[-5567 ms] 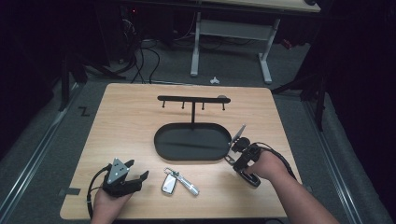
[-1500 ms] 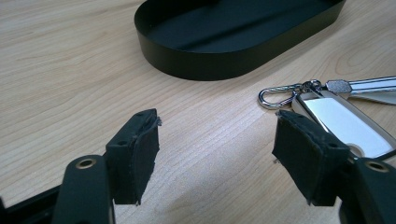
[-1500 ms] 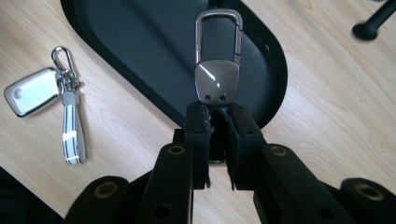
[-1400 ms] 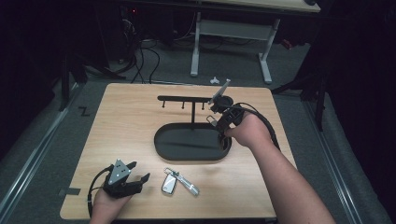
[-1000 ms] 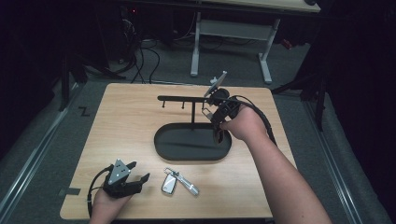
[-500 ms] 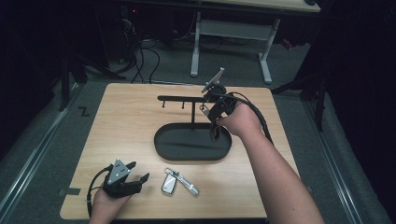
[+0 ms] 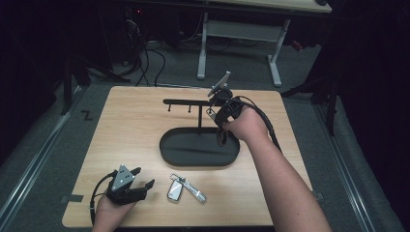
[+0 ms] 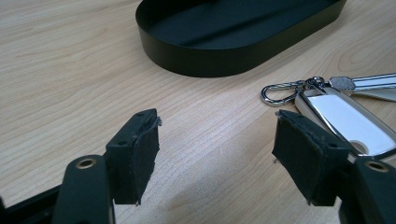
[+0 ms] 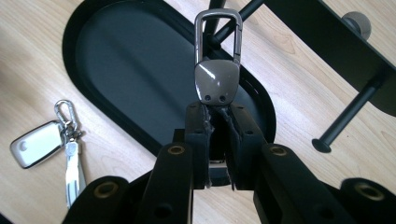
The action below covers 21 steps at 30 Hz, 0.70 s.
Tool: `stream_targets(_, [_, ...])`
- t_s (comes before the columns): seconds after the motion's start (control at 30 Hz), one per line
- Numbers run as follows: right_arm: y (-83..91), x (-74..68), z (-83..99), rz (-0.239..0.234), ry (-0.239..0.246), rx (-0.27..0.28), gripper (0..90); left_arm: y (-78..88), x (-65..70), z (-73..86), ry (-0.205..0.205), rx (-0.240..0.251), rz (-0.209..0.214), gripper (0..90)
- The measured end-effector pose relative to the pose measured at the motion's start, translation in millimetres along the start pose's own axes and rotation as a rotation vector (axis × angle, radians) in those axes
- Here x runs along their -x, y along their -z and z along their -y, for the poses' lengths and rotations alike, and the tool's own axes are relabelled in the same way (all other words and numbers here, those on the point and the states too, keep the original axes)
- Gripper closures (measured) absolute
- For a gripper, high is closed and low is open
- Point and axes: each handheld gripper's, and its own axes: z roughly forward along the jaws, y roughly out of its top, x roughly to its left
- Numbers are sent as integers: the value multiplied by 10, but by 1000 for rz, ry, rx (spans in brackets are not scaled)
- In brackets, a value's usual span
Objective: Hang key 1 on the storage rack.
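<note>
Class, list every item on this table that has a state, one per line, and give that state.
Right claw: shut on key clip, above the tray.
Left claw: open, holding nothing.
Key bunch: lying flat on the table.
Tray: bare.
Rack: upright, nothing hanging from its pegs.

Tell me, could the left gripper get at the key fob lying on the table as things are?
Probably yes. The left gripper sits open on the table, and the key fob lies right beside one of its fingers, with bare wood between them. The right gripper is far off at the rack.
</note>
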Motion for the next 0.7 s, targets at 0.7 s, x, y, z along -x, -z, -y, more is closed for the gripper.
stream_targets(0.7, [-307, 54, -76, 26, -41, 29, 798, -5, -3, 6, -4, -2, 2, 316])
